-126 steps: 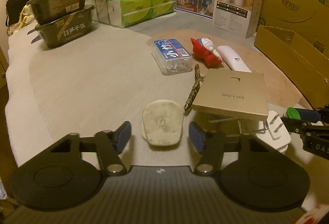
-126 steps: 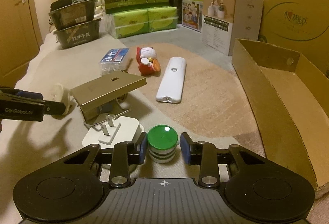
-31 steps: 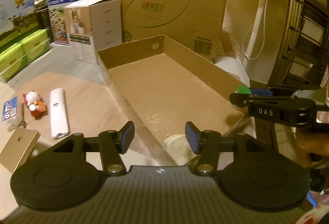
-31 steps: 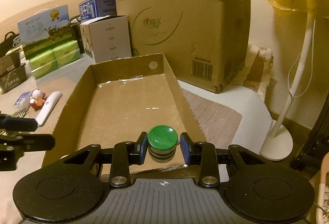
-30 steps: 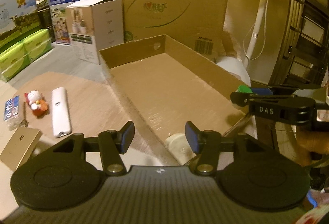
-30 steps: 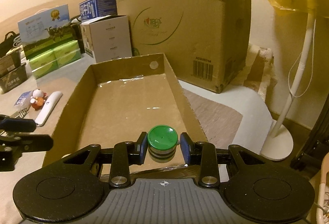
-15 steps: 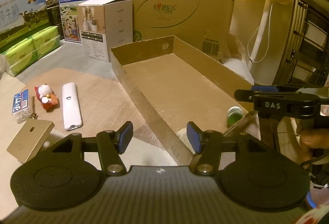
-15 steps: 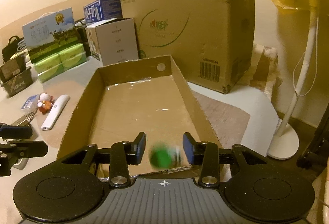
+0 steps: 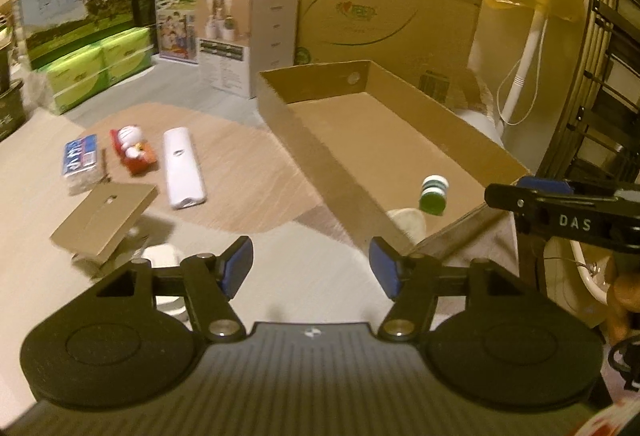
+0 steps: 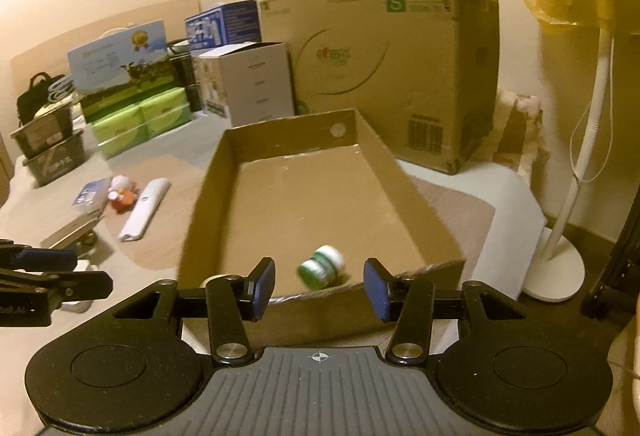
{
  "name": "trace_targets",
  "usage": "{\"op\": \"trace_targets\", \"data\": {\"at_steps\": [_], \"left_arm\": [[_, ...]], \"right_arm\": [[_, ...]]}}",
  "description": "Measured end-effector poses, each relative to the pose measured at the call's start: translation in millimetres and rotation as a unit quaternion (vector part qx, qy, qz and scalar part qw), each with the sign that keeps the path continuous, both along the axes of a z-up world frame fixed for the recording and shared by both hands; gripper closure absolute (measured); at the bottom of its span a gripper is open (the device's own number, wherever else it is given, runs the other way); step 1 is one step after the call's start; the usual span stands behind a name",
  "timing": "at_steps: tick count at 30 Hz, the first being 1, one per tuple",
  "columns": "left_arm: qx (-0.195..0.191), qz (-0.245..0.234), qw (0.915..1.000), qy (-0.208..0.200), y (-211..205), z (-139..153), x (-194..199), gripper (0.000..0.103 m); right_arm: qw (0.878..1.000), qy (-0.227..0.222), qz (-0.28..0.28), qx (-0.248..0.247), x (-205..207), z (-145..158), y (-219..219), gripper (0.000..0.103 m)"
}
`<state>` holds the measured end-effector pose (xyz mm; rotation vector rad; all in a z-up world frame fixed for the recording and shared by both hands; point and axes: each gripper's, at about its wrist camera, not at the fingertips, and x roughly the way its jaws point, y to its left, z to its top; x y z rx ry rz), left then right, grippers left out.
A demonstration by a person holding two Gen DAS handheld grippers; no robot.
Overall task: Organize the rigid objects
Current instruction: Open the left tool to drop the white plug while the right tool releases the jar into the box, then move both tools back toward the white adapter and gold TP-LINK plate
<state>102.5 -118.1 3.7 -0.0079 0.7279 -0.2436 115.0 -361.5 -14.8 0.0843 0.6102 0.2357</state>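
A green-capped jar (image 10: 322, 267) lies tipped on its side in the near end of the shallow cardboard tray (image 10: 200, 220). My right gripper (image 10: 320, 290) hovers just behind it, jaws opening, with nothing between the pads. In the left wrist view the same jar (image 9: 433, 195) rests beside a pale round puck (image 9: 408, 222) in the tray's near corner (image 9: 304, 140). My left gripper (image 9: 311, 270) is over the bed left of the tray, jaws opening and empty. The right gripper (image 9: 516, 192) shows side-on at the right edge.
On the bed left of the tray lie a white remote (image 9: 184, 168), a red toy figure (image 9: 132, 150), a blue-labelled clear box (image 9: 80, 162), a flat gold box (image 9: 106, 220) and a white plug (image 9: 160, 256). A large carton (image 10: 380, 68) and a fan stand (image 10: 560, 268) flank the tray.
The right gripper let go of the green-capped jar, which dropped into the tray and tipped over. The left gripper drew back leftward from the tray, jaws wider, leaving the puck inside.
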Motion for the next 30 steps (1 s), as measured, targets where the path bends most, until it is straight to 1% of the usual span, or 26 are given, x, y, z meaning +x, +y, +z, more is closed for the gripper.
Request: {"op": "trace_targets", "data": {"at_steps": [8,18,24,27,29,30], "left_arm": [[-0.006,0.037,0.9993,0.004,41,0,-18,0.04],[0.001,0.084,0.9963,0.013,91,-6,-35,0.039],[0.011,0.107,0.9941,0.013,115,-5,-38,0.039],[0.013,0.114,0.9933,0.014,127,-5,-36,0.039],[0.016,0.116,0.993,0.018,134,-5,-33,0.037],[0.019,0.117,0.9928,0.02,137,-6,-31,0.037]], "right_arm": [[1.0,0.002,0.026,0.003,-17,3,32,0.052],[0.998,0.004,0.062,0.003,-24,6,70,0.05],[0.996,0.004,0.085,0.004,-26,7,93,0.043],[0.995,0.008,0.097,0.003,-26,6,106,0.038],[0.994,0.011,0.104,0.001,-26,4,114,0.032],[0.994,0.011,0.108,0.0,-26,3,119,0.03]]}}
